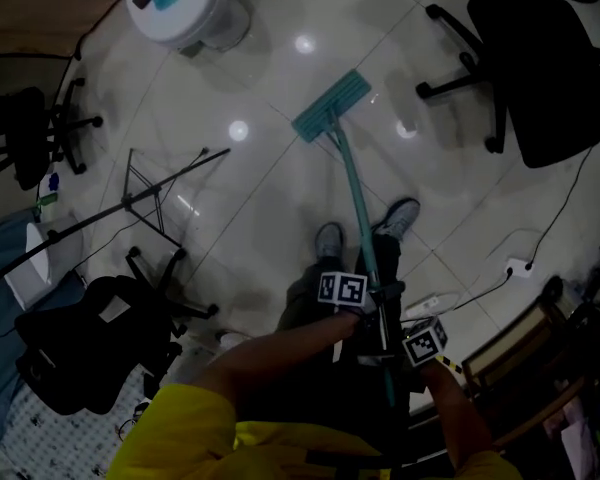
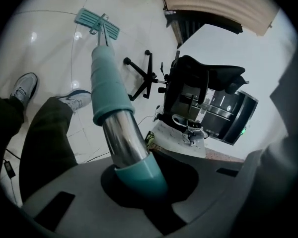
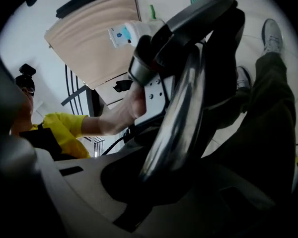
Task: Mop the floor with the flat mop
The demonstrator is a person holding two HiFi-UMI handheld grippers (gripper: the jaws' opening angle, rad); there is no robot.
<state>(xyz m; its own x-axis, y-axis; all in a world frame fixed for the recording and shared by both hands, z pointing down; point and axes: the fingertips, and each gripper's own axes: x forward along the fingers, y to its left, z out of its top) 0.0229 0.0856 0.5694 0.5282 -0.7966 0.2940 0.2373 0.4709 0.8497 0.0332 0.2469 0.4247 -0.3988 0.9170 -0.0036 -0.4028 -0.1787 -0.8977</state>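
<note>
On the glossy white tiled floor (image 1: 270, 183), ahead of the person: flat mop (image 1: 331, 105), with a teal rectangular head lying flat on the tiles. Its slim teal and chrome handle (image 1: 355, 193) slants back from the head toward the person.

Left tongs (image 2: 139, 180): clamped on the mop handle at a teal collar, just below a bare chrome stretch. This is the grip nearer the mop head.

Right tongs (image 3: 154, 177): clamped on the chrome tube of the same handle, just behind the left tongs and farther from the mop head.

Pair of grey shoes (image 1: 329, 240): one on each side of the handle, between the mop head and the tongs.

White round bucket (image 1: 185, 8), something teal on top: beyond the mop head, to its left.

Black office chair on castors (image 1: 540, 68): right of the mop head, well apart.

Black thin-legged folding stand (image 1: 145, 193): left of the handle.

Second black chair (image 1: 80, 353): left of the handle, nearer the person.

White power strip with cable (image 1: 518, 266): right of the handle.

Yellow sleeve (image 1: 180, 428): behind the tongs.
</note>
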